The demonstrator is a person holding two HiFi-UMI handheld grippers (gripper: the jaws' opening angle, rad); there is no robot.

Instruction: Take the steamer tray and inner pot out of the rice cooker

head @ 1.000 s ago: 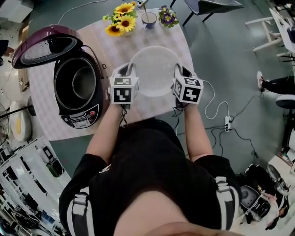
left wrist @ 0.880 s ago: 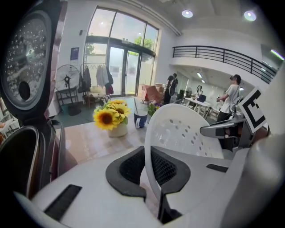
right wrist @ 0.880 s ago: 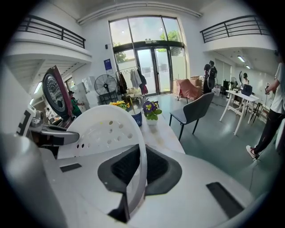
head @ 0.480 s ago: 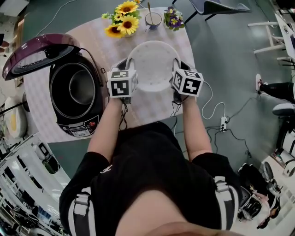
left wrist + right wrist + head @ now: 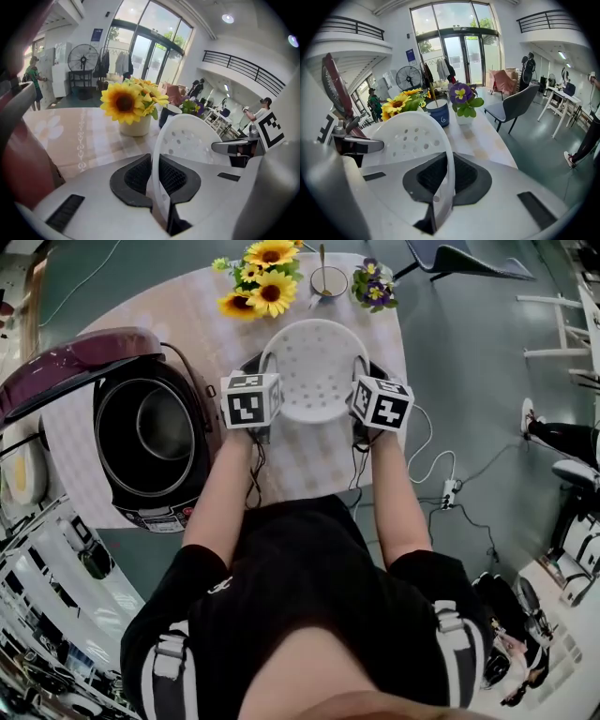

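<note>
Left hand-held gripper [image 5: 263, 371] and right hand-held gripper [image 5: 362, 373] clench opposite rims of the steamer tray [image 5: 314, 367], held between them over the worktop [image 5: 178, 310]; inner pot [image 5: 165, 430] sits in the rice cooker [image 5: 155, 507], nearer the left one.

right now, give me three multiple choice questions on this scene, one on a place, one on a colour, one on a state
1. Where is the steamer tray? A on the floor; B held by the left tool and right tool over the table; C on a shelf.
2. What colour is the rice cooker's lid? A green; B white; C dark purple.
3. The inner pot is: A still in the cooker; B on the table; C upside down.
1 B: each tool clamps one rim of the tray. 2 C: the raised lid is dark purple. 3 A: the pot sits in the open cooker.
</note>
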